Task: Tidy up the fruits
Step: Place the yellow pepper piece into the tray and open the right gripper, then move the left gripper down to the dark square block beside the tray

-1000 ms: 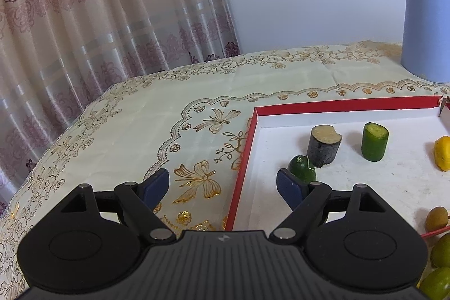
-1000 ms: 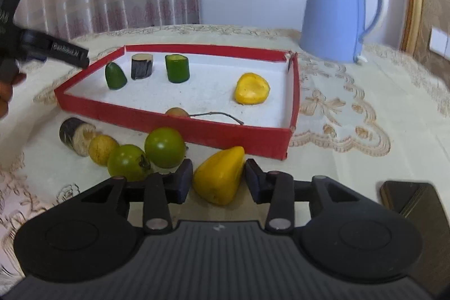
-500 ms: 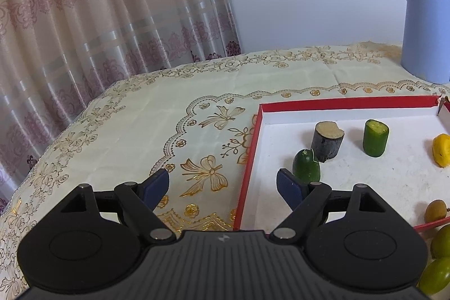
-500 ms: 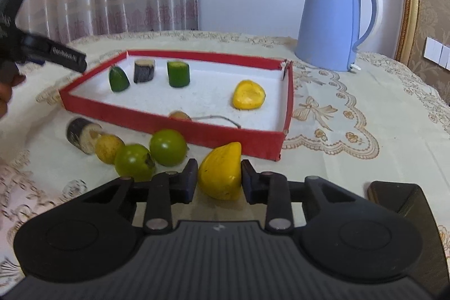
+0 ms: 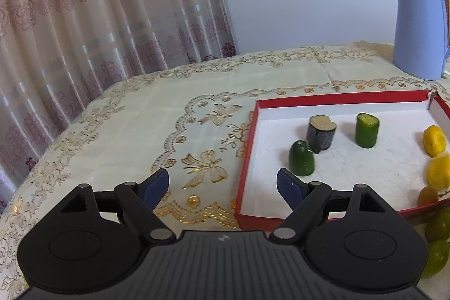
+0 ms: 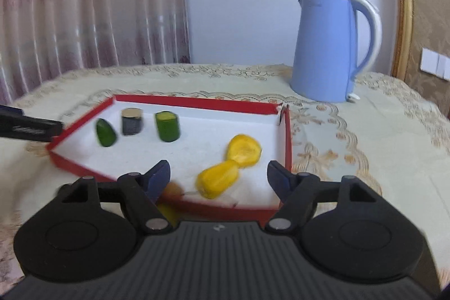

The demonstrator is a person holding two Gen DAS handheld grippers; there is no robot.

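A red-rimmed white tray (image 6: 197, 101) (image 5: 337, 96) holds a green cucumber end (image 6: 105, 132) (image 5: 301, 158), a dark eggplant piece (image 6: 131, 121) (image 5: 320, 133), a green cucumber chunk (image 6: 167, 126) (image 5: 366, 130) and two yellow pepper pieces. One yellow piece (image 6: 244, 150) (image 5: 434, 140) lies further back. The other (image 6: 216, 179) (image 5: 438, 172) lies between my right gripper's (image 6: 218, 177) open jaws, free of them. My left gripper (image 5: 223, 186) is open and empty over the tray's left rim. A small brown fruit (image 5: 427, 195) with a stem lies by the near rim.
A blue kettle (image 6: 333, 47) (image 5: 419, 28) stands behind the tray on the patterned tablecloth (image 5: 157, 114). Green round fruits (image 5: 437, 227) lie outside the tray's near rim. Curtains hang at the left. The left gripper's finger (image 6: 28, 127) shows at the right wrist view's left edge.
My right gripper carried the yellow pepper piece from the table up over the near rim into the tray and opened, letting it go. My left gripper drew back a little.
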